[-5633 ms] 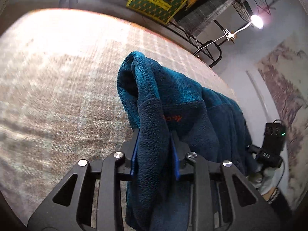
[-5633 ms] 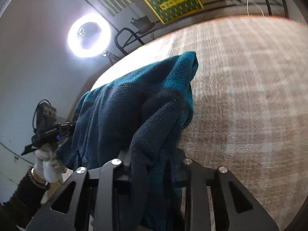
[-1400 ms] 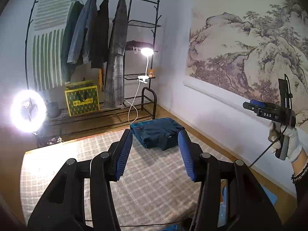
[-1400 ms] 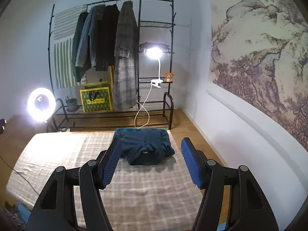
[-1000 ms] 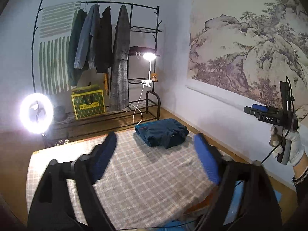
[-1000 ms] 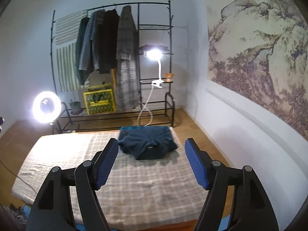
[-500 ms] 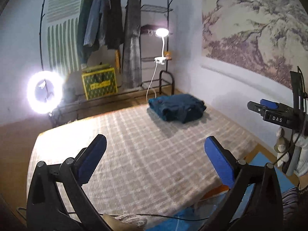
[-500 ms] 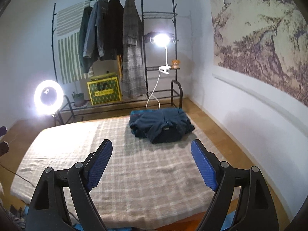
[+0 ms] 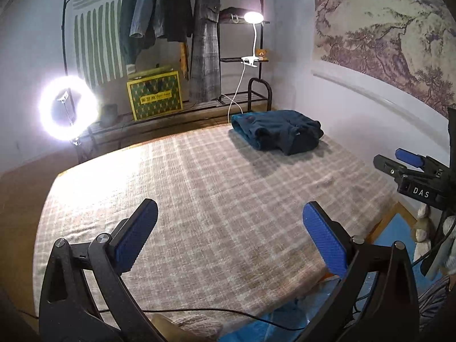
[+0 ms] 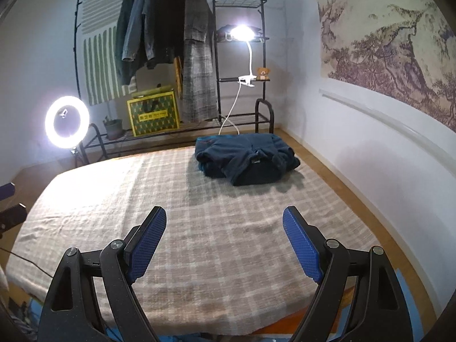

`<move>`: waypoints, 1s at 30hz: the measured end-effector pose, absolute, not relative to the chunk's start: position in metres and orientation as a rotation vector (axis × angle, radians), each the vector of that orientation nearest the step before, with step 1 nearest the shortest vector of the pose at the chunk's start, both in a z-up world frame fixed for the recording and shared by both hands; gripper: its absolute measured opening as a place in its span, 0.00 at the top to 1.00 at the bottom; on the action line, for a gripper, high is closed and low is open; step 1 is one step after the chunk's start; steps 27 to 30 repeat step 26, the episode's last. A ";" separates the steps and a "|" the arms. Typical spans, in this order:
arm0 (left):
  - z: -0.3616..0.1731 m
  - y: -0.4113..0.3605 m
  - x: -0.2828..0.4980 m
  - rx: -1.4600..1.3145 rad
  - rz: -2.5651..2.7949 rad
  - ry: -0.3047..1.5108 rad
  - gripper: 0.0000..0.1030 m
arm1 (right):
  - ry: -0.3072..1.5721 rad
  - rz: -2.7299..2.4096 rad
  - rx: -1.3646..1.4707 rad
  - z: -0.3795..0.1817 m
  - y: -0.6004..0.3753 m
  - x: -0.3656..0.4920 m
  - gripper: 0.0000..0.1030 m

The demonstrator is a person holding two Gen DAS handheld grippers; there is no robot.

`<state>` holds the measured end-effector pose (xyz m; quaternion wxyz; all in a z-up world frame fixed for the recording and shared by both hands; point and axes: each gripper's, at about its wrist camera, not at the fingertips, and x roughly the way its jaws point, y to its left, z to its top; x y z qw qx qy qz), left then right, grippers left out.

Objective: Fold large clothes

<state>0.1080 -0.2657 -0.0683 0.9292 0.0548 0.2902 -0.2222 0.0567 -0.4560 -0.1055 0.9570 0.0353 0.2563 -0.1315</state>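
A folded teal fleece jacket [image 9: 278,132] lies at the far right corner of the checked bed cover [image 9: 199,199]; it also shows in the right wrist view [image 10: 246,158]. My left gripper [image 9: 229,235] is wide open and empty, held above the near edge of the bed, far from the jacket. My right gripper [image 10: 225,240] is wide open and empty, also over the near part of the cover [image 10: 199,228]. The right gripper's body [image 9: 413,176] shows at the right edge of the left wrist view.
A clothes rack [image 10: 171,42] with hanging coats stands behind the bed. A ring light [image 10: 67,122] shines at far left, a clip lamp [image 10: 242,32] above the jacket. A yellow box [image 10: 154,116] sits on the rack shelf. A cable [image 9: 213,312] crosses the near bed edge.
Earlier both grippers were shut on the fleece; they have let go and pulled back from the bed. In the last second both jaws opened wider and the cameras tilted down.
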 end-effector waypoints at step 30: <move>-0.081 -0.257 0.101 0.130 -0.396 0.568 0.00 | 0.609 -0.269 0.041 -0.132 -0.454 0.072 0.18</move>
